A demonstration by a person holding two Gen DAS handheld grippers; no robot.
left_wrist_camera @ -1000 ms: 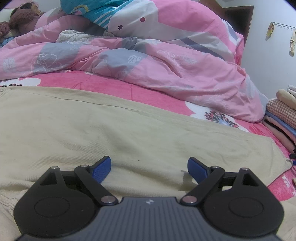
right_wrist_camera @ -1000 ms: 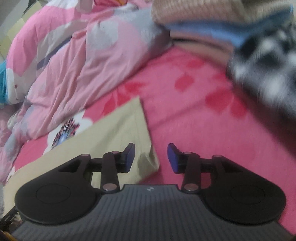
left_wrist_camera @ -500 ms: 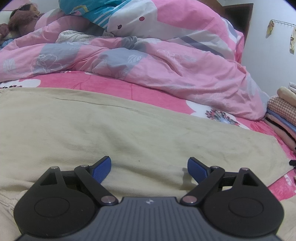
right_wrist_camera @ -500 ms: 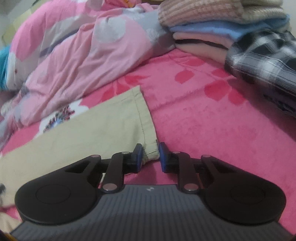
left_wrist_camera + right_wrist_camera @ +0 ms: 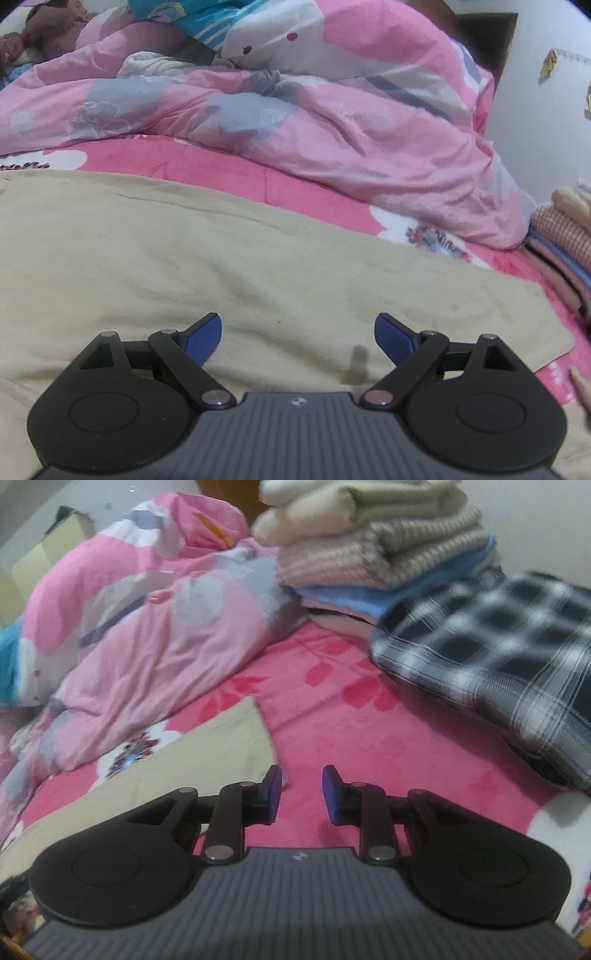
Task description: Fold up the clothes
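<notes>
Left tool released above beige trousers, right tool released beside hem

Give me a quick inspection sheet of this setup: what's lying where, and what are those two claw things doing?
Surface: pink flowered bedsheet.
Job's things: beige garment spread flat; its corner lies beside the right gripper.
Clutter: rumpled pink duvet, stack of folded clothes, plaid garment.
Grippers: left gripper open over the garment; right gripper open, holding nothing.
Cables: nothing seen.
Surroundings: white wall, dark doorway.
</notes>
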